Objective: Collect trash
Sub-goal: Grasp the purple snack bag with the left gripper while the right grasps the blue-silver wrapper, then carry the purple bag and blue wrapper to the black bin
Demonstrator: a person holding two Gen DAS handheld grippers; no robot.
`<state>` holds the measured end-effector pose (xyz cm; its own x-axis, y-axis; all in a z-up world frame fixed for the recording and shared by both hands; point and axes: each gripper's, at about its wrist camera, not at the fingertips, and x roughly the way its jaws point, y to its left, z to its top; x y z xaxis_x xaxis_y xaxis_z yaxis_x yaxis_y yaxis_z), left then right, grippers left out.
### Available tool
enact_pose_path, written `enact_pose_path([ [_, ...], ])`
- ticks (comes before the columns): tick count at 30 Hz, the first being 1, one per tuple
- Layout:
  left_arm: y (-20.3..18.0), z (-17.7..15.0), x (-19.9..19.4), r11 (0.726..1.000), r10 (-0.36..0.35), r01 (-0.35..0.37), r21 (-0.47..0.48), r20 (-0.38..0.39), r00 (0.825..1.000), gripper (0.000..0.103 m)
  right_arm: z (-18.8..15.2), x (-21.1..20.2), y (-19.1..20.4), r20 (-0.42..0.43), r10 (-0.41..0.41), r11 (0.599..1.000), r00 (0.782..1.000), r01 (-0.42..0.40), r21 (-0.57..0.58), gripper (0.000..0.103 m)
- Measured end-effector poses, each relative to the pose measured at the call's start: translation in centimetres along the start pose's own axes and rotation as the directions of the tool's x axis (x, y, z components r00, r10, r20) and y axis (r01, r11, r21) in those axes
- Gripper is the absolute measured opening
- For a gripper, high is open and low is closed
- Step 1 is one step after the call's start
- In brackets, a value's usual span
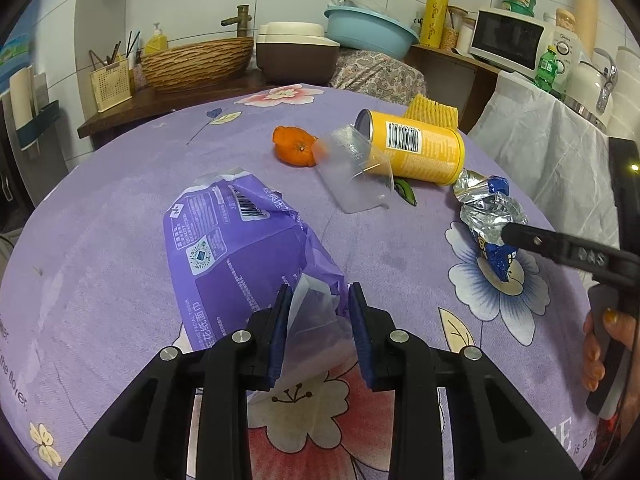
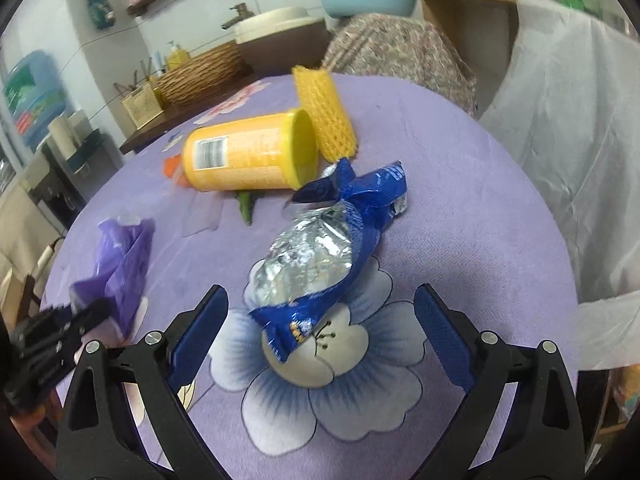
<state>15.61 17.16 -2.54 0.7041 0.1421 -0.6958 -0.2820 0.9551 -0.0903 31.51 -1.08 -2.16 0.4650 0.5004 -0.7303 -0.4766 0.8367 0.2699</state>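
My left gripper has its jaws closed on the near end of an empty purple tissue wrapper, which lies on the flowered purple tablecloth. The wrapper also shows in the right wrist view, with the left gripper on it. My right gripper is open and hovers over a crumpled blue and silver snack bag, which lies between its fingers without touching them. The bag also shows in the left wrist view.
A yellow canister lies on its side beside a clear plastic sheet, an orange peel, a green scrap and a yellow foam net. A white-draped stand stands right of the table.
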Motion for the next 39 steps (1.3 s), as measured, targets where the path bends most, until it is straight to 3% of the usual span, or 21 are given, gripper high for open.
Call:
enact_pose_path([
  [5, 0.0, -0.2, 0.1, 1.000, -0.002, 0.002, -0.001, 0.003, 1.000, 0.029, 0.3, 2.0, -0.4, -0.025, -0.011, 0.999, 1.000, 0.012, 0.041, 0.080],
  [10, -0.1, -0.4, 0.2, 1.000, 0.006, -0.006, 0.008, 0.003, 1.000, 0.029, 0.7, 2.8, 0.5, -0.020, -0.035, 0.999, 0.999, 0.035, 0.003, 0.061],
  [14, -0.2, -0.4, 0.2, 1.000, 0.009, -0.009, 0.010, 0.003, 1.000, 0.029, 0.7, 2.8, 0.3, -0.029, -0.002, 1.000, 1.000, 0.003, 0.012, 0.032],
  [26, 0.5, -1.1, -0.9, 0.999, -0.024, 0.026, -0.047, 0.047, 0.999, 0.029, -1.3, 0.2, -1.8, 0.017, 0.106, 0.992, 0.994, -0.107, 0.067, 0.016],
  [39, -0.5, -2.6, -3.5, 0.996, -0.071, 0.075, -0.038, 0.104, 0.992, 0.027, -5.3, -6.1, -0.4, 0.151, 0.127, 0.988, 0.980, -0.112, -0.107, 0.013],
])
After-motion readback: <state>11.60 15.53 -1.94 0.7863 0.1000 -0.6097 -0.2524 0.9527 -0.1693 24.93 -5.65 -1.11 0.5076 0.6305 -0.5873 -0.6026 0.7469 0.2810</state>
